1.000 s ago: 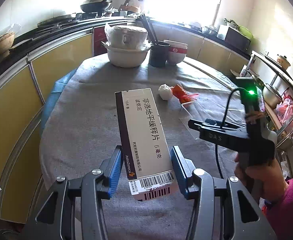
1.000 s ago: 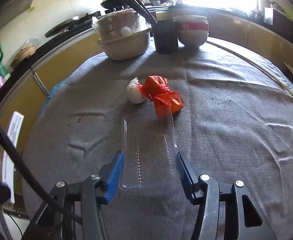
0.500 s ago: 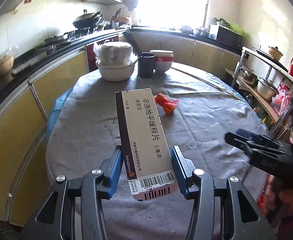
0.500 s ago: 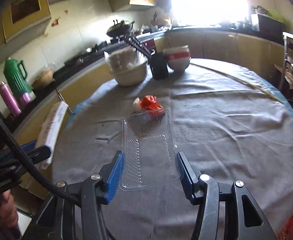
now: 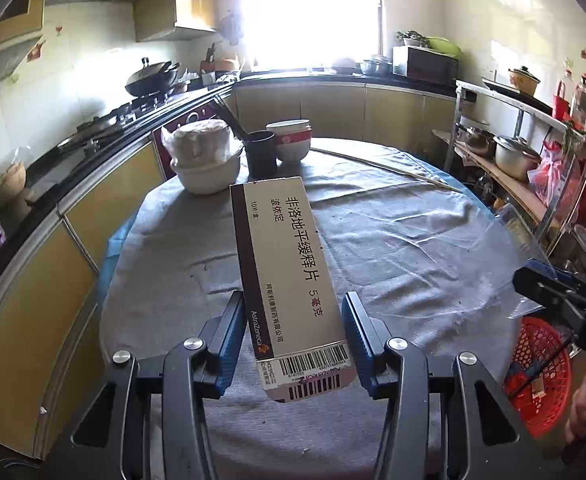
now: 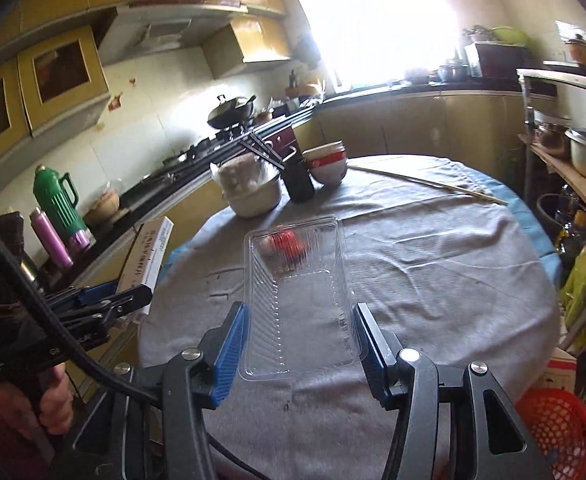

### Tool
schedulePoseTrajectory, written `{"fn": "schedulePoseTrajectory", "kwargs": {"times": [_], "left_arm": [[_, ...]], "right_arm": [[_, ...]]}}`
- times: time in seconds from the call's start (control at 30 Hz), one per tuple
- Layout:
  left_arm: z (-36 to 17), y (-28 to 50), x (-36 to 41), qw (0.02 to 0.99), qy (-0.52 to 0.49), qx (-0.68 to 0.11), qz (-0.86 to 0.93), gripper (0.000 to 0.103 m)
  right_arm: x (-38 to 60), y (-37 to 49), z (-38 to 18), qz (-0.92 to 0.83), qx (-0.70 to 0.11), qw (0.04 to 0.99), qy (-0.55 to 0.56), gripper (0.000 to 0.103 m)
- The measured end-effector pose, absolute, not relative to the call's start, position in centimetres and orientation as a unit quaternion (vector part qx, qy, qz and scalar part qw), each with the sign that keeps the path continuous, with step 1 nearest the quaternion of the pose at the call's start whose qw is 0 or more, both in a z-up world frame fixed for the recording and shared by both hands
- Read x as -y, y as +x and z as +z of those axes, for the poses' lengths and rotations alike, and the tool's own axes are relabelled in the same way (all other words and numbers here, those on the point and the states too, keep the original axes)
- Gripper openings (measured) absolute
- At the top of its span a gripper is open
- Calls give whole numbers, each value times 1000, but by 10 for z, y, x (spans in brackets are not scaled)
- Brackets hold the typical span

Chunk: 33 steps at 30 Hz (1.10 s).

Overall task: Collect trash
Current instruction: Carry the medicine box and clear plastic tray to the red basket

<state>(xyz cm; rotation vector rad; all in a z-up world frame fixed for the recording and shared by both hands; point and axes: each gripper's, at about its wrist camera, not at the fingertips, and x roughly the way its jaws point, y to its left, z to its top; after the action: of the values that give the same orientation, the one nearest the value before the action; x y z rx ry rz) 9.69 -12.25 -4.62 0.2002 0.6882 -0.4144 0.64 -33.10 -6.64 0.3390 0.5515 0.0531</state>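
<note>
Being held between the blue pads of the left tool (image 5: 291,340) is a white medicine box (image 5: 289,268), printed with Chinese characters and a barcode at its near end; the pads are clamped on its long sides, and the box is being carried above the near edge of the desk (image 5: 393,240), pointing forward and away from the tool. Being gripped in the same manner by the right tool (image 6: 301,344) is a clear plastic tray (image 6: 301,300), its far end reaching out ahead of the pads and over the grey cloth. Seen through the far end of the tray, and blurred by it, a red wrapper (image 6: 289,242) is lying on the desk ahead of the right tool. A red mesh basket (image 6: 553,432) is standing below and to the right of the right tool, beside the desk's near edge; in the left wrist view it (image 5: 541,376) is showing well to the right of the left tool. At the far side of the desk, well ahead of both tools, a covered bowl (image 5: 205,160), a dark cup (image 5: 260,156) and stacked bowls (image 5: 293,142) are standing together.
</note>
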Motion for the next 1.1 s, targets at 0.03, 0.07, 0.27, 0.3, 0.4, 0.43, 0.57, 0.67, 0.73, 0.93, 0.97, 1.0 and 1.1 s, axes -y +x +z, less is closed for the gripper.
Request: {"fn": "schedulePoseTrajectory", "kwargs": {"times": [0.03,0.07,0.27,0.3,0.4,0.43,0.57,0.67,0.73,0.93,0.97,1.0,1.1], "left_arm": [[-46,95,125,915,99,-334,-203,50],[-45,93,128,915,103,-333,-205,50],[-45,84,146,912,122,-330,-210,50],[-45,83,148,912,125,-329,-210,50],[-47,79,157,909,136,-329,-215,50],[-47,78,160,909,139,-329,-216,50],[-52,72,173,904,153,-332,-223,50],[-55,68,183,900,163,-332,-229,50],[-56,65,189,898,168,-332,-234,50],[-60,58,204,892,180,-333,-249,50],[-61,57,207,891,183,-332,-251,50],[-62,56,208,889,184,-333,-253,50],[-62,53,212,887,189,-332,-258,50]], "right_arm": [[334,0,-65,25,-268,948,171,56],[337,-3,-65,24,-266,948,173,56],[353,-24,-68,14,-257,947,191,56],[355,-27,-69,12,-257,946,195,56],[363,-33,-73,7,-257,945,204,56],[365,-35,-75,5,-257,944,207,56],[377,-45,-81,-2,-256,941,221,56],[384,-50,-84,-7,-256,939,229,57],[387,-53,-85,-9,-255,938,232,56],[396,-65,-86,-17,-253,936,243,57],[397,-67,-86,-18,-253,936,244,57],[398,-68,-87,-19,-253,936,246,57],[402,-72,-87,-23,-254,934,249,57]]}}
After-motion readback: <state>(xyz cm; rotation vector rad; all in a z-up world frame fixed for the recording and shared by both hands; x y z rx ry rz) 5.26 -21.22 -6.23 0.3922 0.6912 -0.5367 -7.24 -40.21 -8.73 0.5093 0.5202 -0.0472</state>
